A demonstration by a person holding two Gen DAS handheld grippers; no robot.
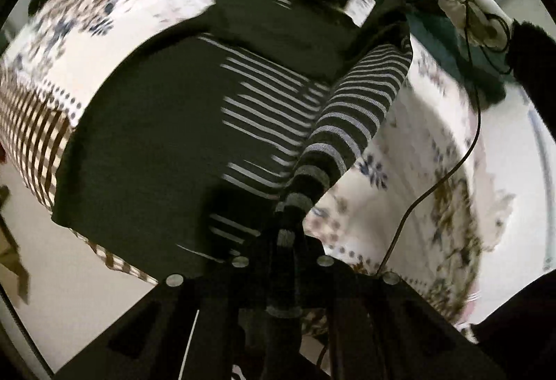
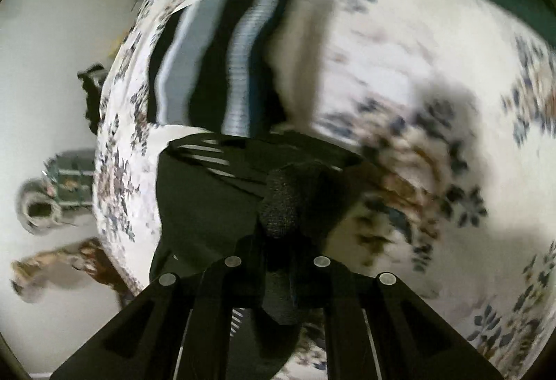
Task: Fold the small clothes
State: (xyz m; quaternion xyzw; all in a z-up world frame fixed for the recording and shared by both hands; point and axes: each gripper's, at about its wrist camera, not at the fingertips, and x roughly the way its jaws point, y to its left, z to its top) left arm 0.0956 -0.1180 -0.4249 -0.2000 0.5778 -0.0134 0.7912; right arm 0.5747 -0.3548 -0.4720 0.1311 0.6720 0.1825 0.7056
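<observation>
- Both views are taken through a fisheye lens: straight lines bend strongly, and a black ring closes the corners.
- The light is soft and indoor, rather dim; no glare shows.
- Motion blur smears the floral bedsheet (image 2: 417, 74) and the folded striped cloth (image 2: 222, 67) in the right wrist view.
- In the left wrist view the striped sleeve (image 1: 351, 122) is fairly sharp, while its edges are blurred.
- A soft dark shadow (image 2: 448, 108) lies on the sheet.

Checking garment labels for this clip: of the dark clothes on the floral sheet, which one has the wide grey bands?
The folded garment farthest from both grippers has wide grey and white bands. The striped garment that both grippers pinch carries only thin pale stripes.
</observation>
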